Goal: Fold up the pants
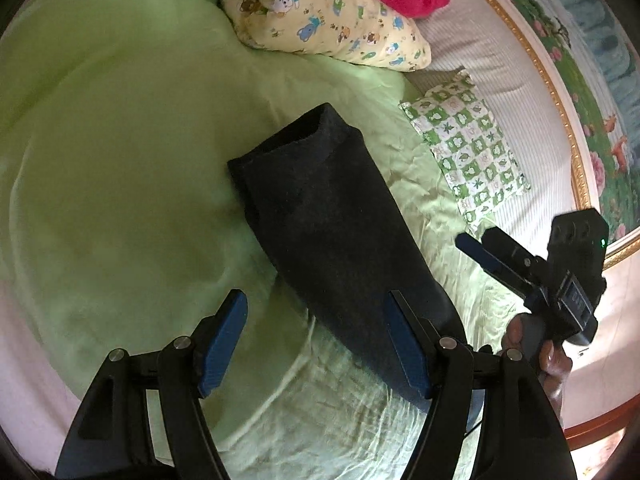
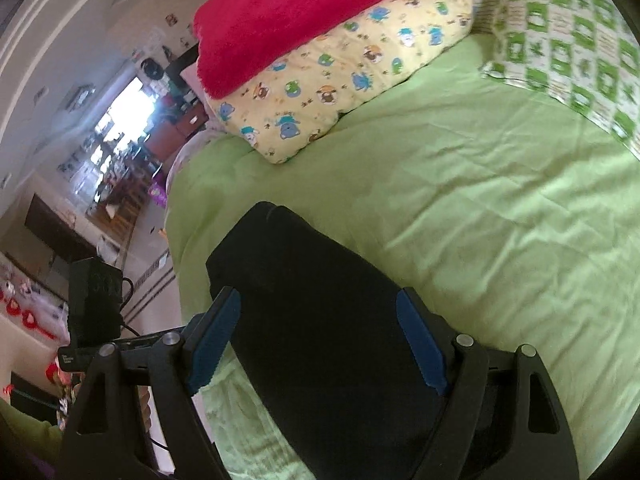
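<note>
The pants [image 1: 332,216], dark, soft and folded into a long strip, are lying on my green bed [image 1: 120,160] while my left tongs [image 1: 316,344] and right tongs [image 2: 320,340] are hovering angled down, both wide and holding nothing.

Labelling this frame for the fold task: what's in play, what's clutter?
In play:
- pants, dark, lying on the green sheet
- left claw, open
- right claw, open

Clutter:
- cartoon pillow
- red blanket on top of it
- green checked pillow
</note>
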A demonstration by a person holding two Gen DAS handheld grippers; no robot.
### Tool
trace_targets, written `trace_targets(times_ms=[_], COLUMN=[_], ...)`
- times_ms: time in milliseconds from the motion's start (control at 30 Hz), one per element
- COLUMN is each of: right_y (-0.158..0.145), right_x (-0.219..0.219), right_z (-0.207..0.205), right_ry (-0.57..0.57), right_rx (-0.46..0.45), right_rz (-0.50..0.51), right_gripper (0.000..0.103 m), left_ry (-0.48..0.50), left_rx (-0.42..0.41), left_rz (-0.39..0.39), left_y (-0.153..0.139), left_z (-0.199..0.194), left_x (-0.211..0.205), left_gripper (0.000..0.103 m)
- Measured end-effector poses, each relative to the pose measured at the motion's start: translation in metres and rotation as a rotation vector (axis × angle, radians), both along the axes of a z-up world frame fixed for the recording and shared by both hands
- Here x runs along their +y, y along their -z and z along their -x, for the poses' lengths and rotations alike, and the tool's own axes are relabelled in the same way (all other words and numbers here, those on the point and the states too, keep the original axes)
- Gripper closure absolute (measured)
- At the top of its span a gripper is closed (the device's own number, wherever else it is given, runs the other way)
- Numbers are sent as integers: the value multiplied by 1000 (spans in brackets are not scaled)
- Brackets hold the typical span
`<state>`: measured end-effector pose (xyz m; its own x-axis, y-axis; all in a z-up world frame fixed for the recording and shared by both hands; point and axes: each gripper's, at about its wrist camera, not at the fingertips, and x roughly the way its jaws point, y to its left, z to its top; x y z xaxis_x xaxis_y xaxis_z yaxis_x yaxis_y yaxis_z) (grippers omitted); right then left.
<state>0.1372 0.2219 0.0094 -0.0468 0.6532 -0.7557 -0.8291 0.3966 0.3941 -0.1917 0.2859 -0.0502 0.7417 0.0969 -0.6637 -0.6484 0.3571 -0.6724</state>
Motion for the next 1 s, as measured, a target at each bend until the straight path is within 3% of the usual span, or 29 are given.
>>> trace_targets(times_ms=[433, 667, 733, 933, 1000], right_y=[18, 35, 39, 57, 62], right_x=[87, 125, 133, 145, 147], right_z=[-4, -5, -4, -6, -7], right_ry=[-203, -275, -295, -321, -324], right_rx=[-82, -33, -25, 43, 44], right_rz=[128, 137, 133, 147, 157], right_gripper=[22, 23, 29, 34, 52], left_ry=[-13, -56, -57, -65, -70], left_rx=[-24, -64, -66, -71, -72], left_rz=[65, 71, 71, 54, 48], left_y=[18, 24, 25, 26, 26], left_z=[-7, -6, -8, -14, -16], left_x=[23, 34, 36, 39, 41], left_gripper=[32, 32, 32, 35, 40])
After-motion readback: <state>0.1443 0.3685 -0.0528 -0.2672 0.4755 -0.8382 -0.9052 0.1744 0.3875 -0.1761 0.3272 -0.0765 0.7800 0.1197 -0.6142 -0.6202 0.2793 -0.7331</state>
